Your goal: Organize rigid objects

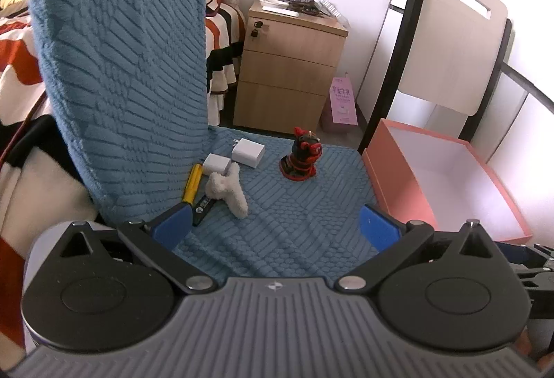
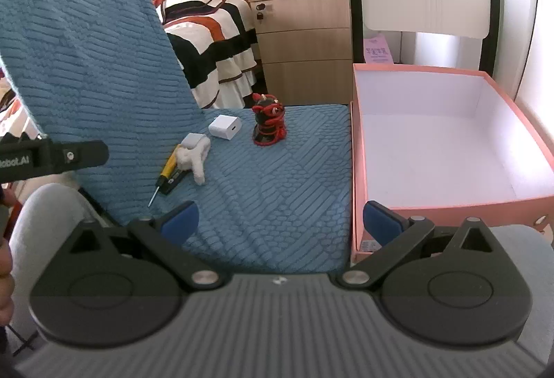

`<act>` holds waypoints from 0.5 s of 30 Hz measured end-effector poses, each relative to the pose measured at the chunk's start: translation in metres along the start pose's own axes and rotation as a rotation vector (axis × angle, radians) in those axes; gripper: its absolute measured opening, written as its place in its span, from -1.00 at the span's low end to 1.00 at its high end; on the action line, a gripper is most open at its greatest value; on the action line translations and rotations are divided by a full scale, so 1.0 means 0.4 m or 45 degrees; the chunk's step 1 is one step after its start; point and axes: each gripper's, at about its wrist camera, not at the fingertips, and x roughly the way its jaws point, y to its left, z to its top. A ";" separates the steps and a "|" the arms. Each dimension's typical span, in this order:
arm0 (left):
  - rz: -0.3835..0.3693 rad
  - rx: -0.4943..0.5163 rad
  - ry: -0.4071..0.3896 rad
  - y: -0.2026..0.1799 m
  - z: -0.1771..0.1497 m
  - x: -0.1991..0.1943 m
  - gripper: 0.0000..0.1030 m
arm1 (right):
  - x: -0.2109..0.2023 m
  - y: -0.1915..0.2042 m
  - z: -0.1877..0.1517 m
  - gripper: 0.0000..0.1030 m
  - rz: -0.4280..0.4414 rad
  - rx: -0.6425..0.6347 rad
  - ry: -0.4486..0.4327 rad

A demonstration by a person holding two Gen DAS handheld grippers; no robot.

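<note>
On the blue textured seat cover (image 1: 294, 215) (image 2: 277, 191) stand a red-and-black figurine (image 1: 300, 154) (image 2: 268, 124), two white chargers (image 1: 248, 153) (image 2: 225, 127) (image 1: 217, 164), a white fluffy clip (image 1: 228, 192) (image 2: 194, 159), a yellow screwdriver (image 1: 192, 182) (image 2: 165, 172) and a small black item (image 1: 204, 206). An empty pink box (image 1: 450, 177) (image 2: 450, 142) with a white inside sits to the right. My left gripper (image 1: 275, 229) is open, well short of the objects. My right gripper (image 2: 280, 222) is open too, holding nothing, its right finger by the box's near wall.
The blue-covered chair back (image 1: 121, 66) (image 2: 86, 59) rises at left. Beyond the seat are a wooden drawer cabinet (image 1: 287, 66) (image 2: 304, 32), a striped bed (image 2: 207, 32) and a white chair back (image 1: 457, 45). The left gripper's body (image 2: 52, 156) shows at the right view's left edge.
</note>
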 end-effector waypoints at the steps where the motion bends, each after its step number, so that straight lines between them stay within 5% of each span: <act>1: 0.001 0.004 -0.002 0.000 0.001 0.009 1.00 | 0.007 -0.003 0.000 1.00 0.003 0.003 -0.001; 8: -0.008 -0.053 -0.069 0.012 0.014 0.097 1.00 | 0.091 -0.030 0.013 1.00 0.053 0.024 -0.071; 15: 0.016 -0.031 -0.010 0.036 0.035 0.223 1.00 | 0.167 -0.052 0.056 1.00 0.057 0.030 -0.125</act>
